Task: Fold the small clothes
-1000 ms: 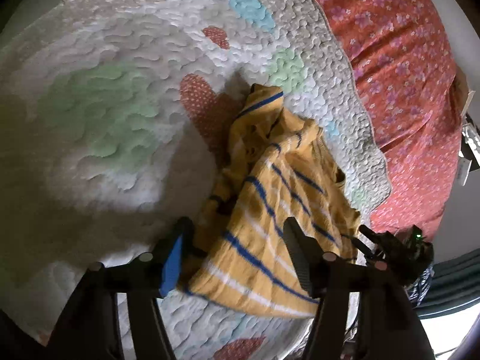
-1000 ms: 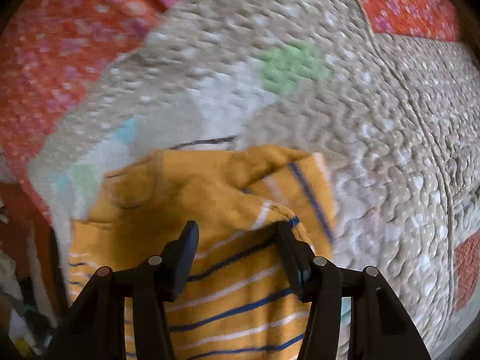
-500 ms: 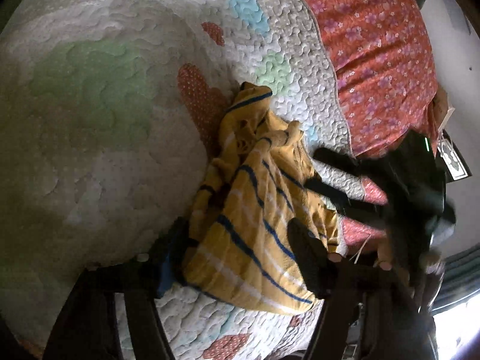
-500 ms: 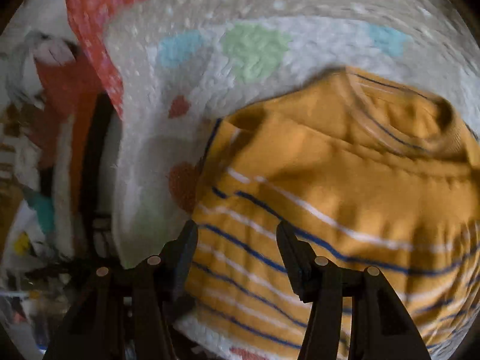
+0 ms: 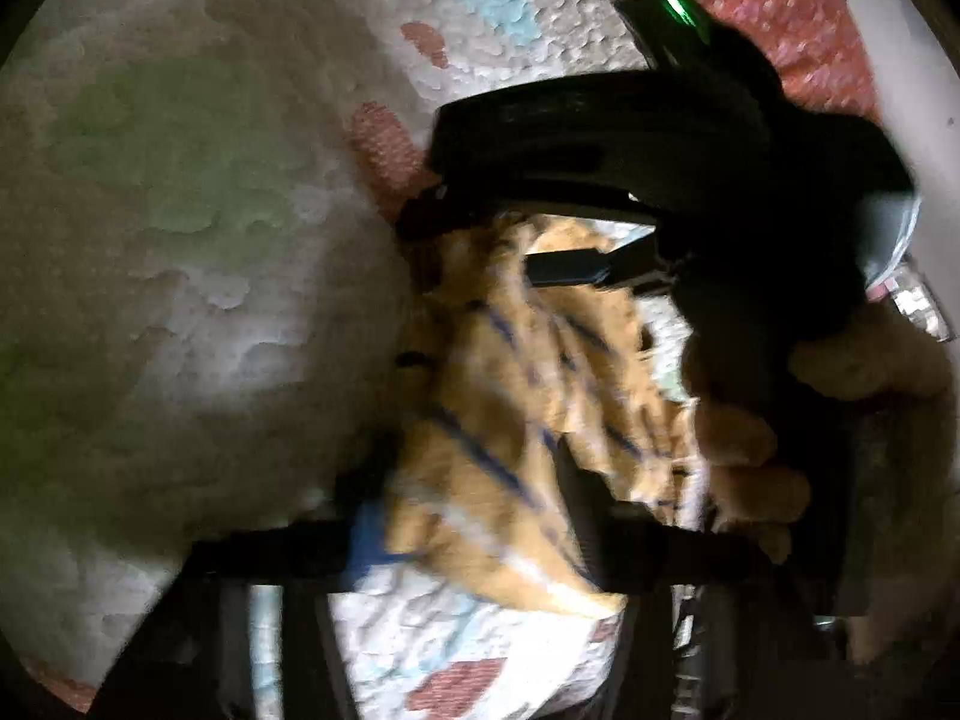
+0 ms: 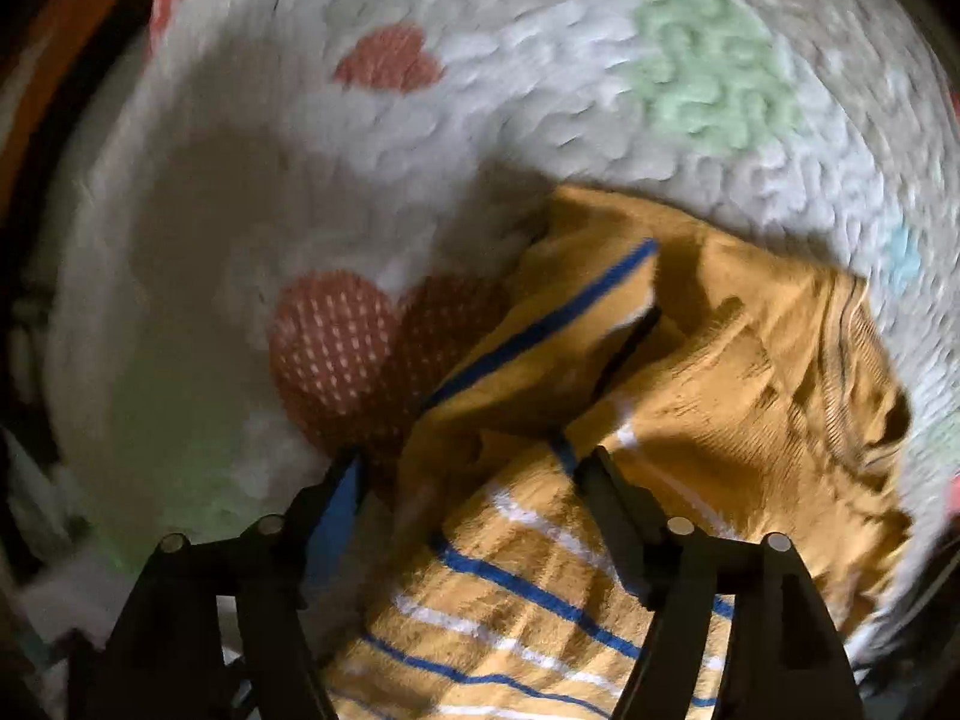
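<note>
Fabric fills the space nearest your left hand-held gripper [image 5: 474,510]: the mustard-yellow knitted garment with blue and white stripes [image 5: 510,420] lies bunched between its fingers, and the jaws are closing on the near hem. The blur keeps you from telling whether the pads are pressing the cloth yet, so treat that grip as unconfirmed.

Just beyond, in the left wrist view, your right hand [image 5: 780,420] wraps the black handle of the other tool, which hangs above the far part of the garment. From its own camera, the right hand-held gripper [image 6: 474,480] points down at the crumpled middle of the striped cloth [image 6: 660,420] with its jaws opening; the folds sit between the fingers, but the pads stand clear of them, so nothing is held on that side.

Farther out, the garment rests on the white quilted bed cover with pastel green, blue and red patches [image 6: 420,180], and past its scalloped edge a red floral sheet [image 5: 750,0] shows at the top of the left view.

As for progress, you look to be at the very start: the piece is a rumpled heap, with a sleeve or flap thrown over the body, no clean fold line anywhere. What is left, as I judge it, is to spread it flat, square the edges, then make the folds.

No brand, label or readable writing appears anywhere; only a small green light [image 5: 678,3] glows on the right tool.
</note>
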### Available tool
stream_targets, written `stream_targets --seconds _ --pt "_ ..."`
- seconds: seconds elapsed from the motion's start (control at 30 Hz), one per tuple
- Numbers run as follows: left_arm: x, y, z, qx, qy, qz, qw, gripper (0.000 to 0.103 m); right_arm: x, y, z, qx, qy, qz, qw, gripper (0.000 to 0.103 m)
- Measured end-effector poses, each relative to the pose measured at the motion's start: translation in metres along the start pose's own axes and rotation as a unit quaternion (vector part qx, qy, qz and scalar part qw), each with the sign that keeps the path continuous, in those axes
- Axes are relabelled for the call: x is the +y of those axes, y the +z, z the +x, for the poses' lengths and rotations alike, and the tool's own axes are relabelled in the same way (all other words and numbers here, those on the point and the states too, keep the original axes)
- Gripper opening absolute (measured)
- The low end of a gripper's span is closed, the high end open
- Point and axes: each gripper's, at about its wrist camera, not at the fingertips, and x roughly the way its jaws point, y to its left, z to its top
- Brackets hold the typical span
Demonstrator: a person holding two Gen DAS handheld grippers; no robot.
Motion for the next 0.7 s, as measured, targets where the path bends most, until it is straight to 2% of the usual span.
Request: stream_targets --seconds 0.03,0.1,0.13,0.17,0.2,0.27,0.37,0.5,0.53,0.63,0.7 --pt "0.001 0.0 0.002 0.007 -0.002 -0.003 1.0 0.014 0.004 -0.001 0.001 0.002 -0.013 -0.01 1.0 0.079" --pt "0.005 0.0 0.002 0.011 -0.013 -0.015 0.9997 0.013 0.01 -0.008 0.001 -0.011 -0.039 -0.033 0.999 0.077" --pt "0.005 0.001 0.001 0.011 -0.017 -0.014 0.9997 0.012 0.013 -0.011 0.001 -0.019 -0.047 -0.037 0.998 0.068" --pt "0.003 0.0 0.0 0.01 -0.018 -0.01 0.9997 0.012 0.014 -0.018 -0.001 -0.033 -0.07 -0.043 0.996 0.05" --pt "0.0 -0.001 -0.001 0.008 -0.017 -0.004 0.9998 0.012 0.013 -0.025 -0.004 -0.048 -0.077 -0.046 0.995 0.045" --pt "-0.009 -0.004 -0.002 0.003 -0.013 0.016 0.9998 0.012 0.008 -0.039 -0.013 -0.073 -0.066 -0.039 0.994 0.027" --pt "-0.022 -0.011 -0.007 0.0 -0.013 0.033 0.9994 0.011 -0.012 -0.064 -0.038 -0.113 -0.038 -0.022 0.993 0.021" --pt "-0.048 -0.021 -0.014 -0.002 -0.011 0.05 0.9987 0.011 -0.054 -0.101 -0.077 -0.166 0.012 0.002 0.986 0.019" --pt "-0.057 -0.025 -0.017 -0.003 -0.012 0.055 0.9984 0.011 -0.071 -0.115 -0.089 -0.184 0.032 0.014 0.982 0.019" --pt "-0.091 -0.039 -0.016 0.004 -0.01 0.082 0.9966 0.011 -0.075 -0.134 -0.104 -0.217 0.061 0.045 0.973 0.019" --pt "-0.123 -0.05 -0.009 0.01 -0.002 0.114 0.9934 0.011 -0.119 -0.155 -0.108 -0.242 0.086 0.083 0.963 0.019"
